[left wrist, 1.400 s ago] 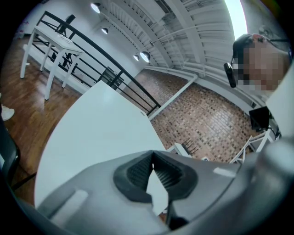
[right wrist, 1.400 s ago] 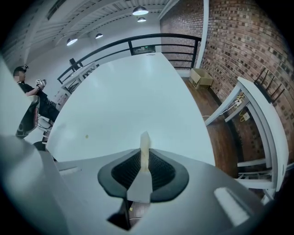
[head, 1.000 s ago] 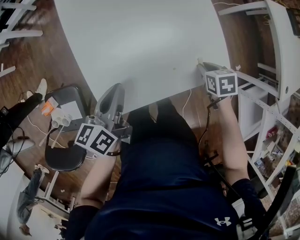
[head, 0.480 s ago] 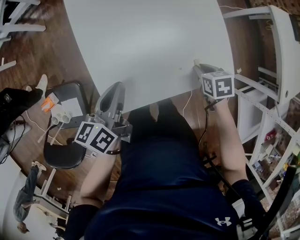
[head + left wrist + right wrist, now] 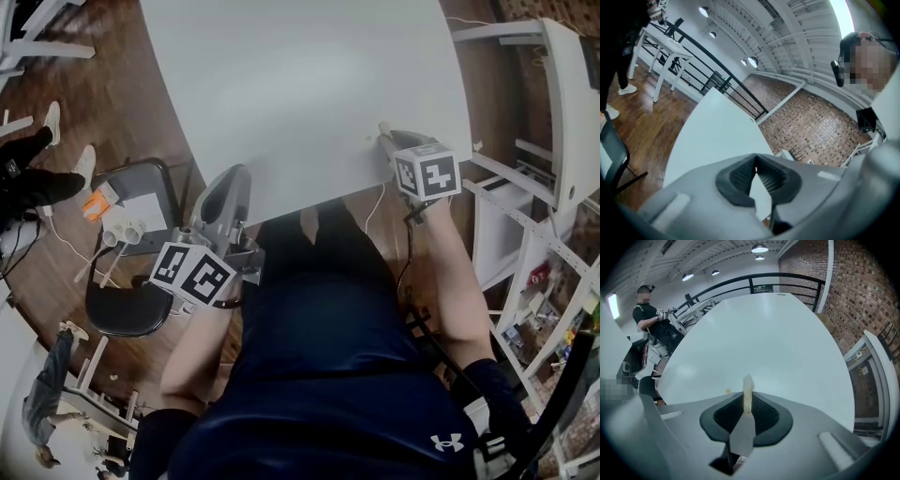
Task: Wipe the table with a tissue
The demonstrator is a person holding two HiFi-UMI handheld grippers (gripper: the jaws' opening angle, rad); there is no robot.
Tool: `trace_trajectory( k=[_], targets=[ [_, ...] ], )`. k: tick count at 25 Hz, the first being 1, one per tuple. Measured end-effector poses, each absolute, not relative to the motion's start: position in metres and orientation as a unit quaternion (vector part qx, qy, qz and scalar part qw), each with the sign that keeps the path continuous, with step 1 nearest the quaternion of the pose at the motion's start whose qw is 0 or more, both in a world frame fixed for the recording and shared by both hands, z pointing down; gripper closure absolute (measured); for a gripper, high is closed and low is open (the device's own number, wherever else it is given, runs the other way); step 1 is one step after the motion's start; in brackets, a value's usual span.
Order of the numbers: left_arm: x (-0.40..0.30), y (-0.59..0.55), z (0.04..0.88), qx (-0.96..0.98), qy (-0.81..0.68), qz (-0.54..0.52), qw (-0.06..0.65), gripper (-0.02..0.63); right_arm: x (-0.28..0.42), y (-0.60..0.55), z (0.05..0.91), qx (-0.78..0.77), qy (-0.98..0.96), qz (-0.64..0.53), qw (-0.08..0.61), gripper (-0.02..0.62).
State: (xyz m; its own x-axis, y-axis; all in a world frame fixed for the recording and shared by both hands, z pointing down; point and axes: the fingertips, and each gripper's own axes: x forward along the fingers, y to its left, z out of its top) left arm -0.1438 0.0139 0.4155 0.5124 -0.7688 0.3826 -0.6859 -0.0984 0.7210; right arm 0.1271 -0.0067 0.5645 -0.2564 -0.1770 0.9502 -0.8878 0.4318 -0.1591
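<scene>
A white tissue (image 5: 748, 389) stands up thin and folded between the jaws of my right gripper (image 5: 747, 400), which is shut on it. In the head view the right gripper (image 5: 384, 139) lies over the near right corner of the white table (image 5: 300, 84), and a bit of tissue (image 5: 382, 128) pokes out at its tip. A small yellowish speck (image 5: 727, 391) sits on the table (image 5: 778, 343) just left of the tissue. My left gripper (image 5: 234, 174) rests at the table's near edge, shut with nothing in it; in its own view its fingertips (image 5: 756, 159) touch.
A dark chair (image 5: 127, 314) and a seat with small items (image 5: 131, 211) stand left of me. White shelf frames (image 5: 525, 216) are close on the right. A person (image 5: 647, 315) stands beyond the table's far left, and a black railing (image 5: 787, 280) runs behind it.
My right gripper with the tissue has slid a little left and forward along the table's near right edge. The left gripper has stayed put. A person at the left has shifted.
</scene>
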Motion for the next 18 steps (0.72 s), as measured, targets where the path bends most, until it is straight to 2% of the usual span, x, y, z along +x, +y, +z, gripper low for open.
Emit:
trace_trajectory(
  k=[18],
  targets=[
    [-0.167,0.018,0.421,0.73,-0.501,-0.048,0.463,0.6,0.099,-0.001,0.568,0.356,-0.702,0.363,0.498,0.538]
  ],
)
